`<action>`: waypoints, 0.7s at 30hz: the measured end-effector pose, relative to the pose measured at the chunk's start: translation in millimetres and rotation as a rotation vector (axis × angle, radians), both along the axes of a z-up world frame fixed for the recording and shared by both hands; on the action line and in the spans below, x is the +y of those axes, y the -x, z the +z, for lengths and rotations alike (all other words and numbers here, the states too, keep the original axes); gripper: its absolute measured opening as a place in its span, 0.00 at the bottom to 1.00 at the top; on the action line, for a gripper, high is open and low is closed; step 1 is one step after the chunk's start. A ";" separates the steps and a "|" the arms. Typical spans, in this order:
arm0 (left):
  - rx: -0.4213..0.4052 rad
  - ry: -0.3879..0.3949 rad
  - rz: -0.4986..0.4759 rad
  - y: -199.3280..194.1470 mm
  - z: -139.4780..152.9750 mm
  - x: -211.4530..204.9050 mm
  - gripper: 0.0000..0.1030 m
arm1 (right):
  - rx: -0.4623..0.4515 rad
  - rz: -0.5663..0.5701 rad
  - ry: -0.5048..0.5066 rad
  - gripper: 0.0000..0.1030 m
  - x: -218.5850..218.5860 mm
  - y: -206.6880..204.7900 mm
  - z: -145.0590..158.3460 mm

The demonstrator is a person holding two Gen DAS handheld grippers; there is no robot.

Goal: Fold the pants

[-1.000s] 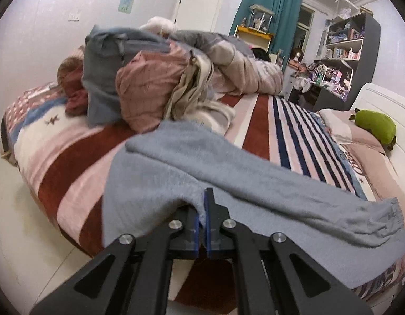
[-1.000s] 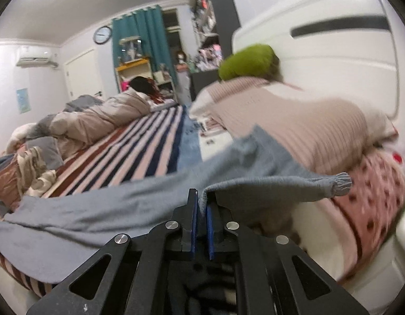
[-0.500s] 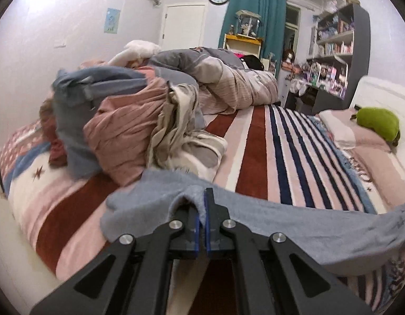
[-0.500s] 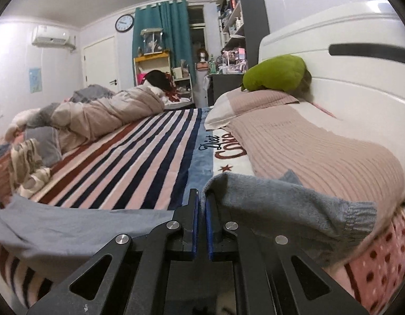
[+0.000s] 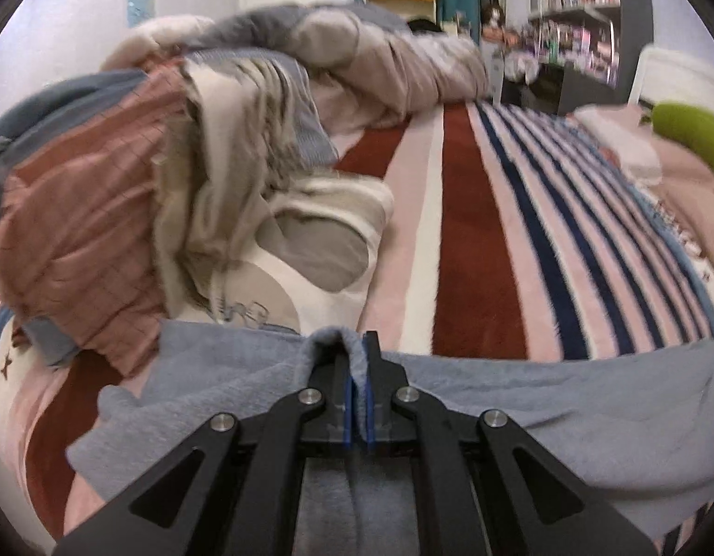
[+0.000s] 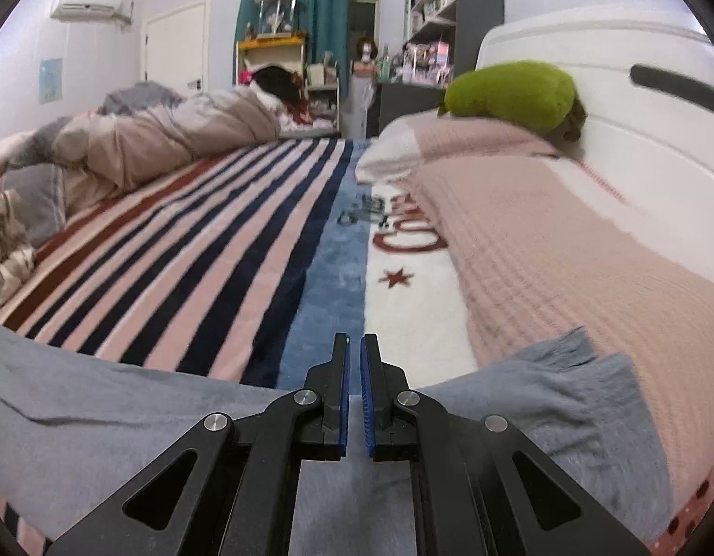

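Grey pants [image 5: 565,421] pinched — left claw [image 5: 357,347] angled down

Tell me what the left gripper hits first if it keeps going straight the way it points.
Probably the cream printed garment at the foot of the clothes pile, just beyond the left gripper clamped on the grey pants; depth is uncertain.

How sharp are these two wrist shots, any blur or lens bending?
Left wrist view: the clothes pile and far shelves are motion-smeared, the left gripper crisp. Right wrist view: the striped blanket is softly blurred, the right gripper sharp. Both show fisheye bending and dark corners.
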State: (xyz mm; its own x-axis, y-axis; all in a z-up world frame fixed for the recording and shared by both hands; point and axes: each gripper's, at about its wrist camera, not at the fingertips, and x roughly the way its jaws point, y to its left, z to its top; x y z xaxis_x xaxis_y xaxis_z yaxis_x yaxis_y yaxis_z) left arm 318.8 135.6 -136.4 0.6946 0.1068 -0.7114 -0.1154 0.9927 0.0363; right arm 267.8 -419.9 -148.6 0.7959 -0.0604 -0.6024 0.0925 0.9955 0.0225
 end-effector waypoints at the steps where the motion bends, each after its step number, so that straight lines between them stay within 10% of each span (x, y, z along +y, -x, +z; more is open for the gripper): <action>1: 0.014 0.003 -0.009 -1.8 -3.1 -0.8 0.03 | 0.010 0.017 -0.024 0.01 1.3 -3.6 -2.2; 3: 0.029 -0.002 -0.027 -0.3 -2.4 -0.8 0.07 | 0.019 0.059 -0.053 0.03 7.2 -7.4 -2.2; 7: 0.010 0.025 -0.095 23.0 18.6 5.2 0.50 | 0.028 0.151 -0.048 0.03 33.1 -6.3 0.1; 21: 0.024 -0.087 -0.225 114.6 36.7 29.4 0.75 | 0.048 0.263 -0.057 0.03 99.0 12.2 16.9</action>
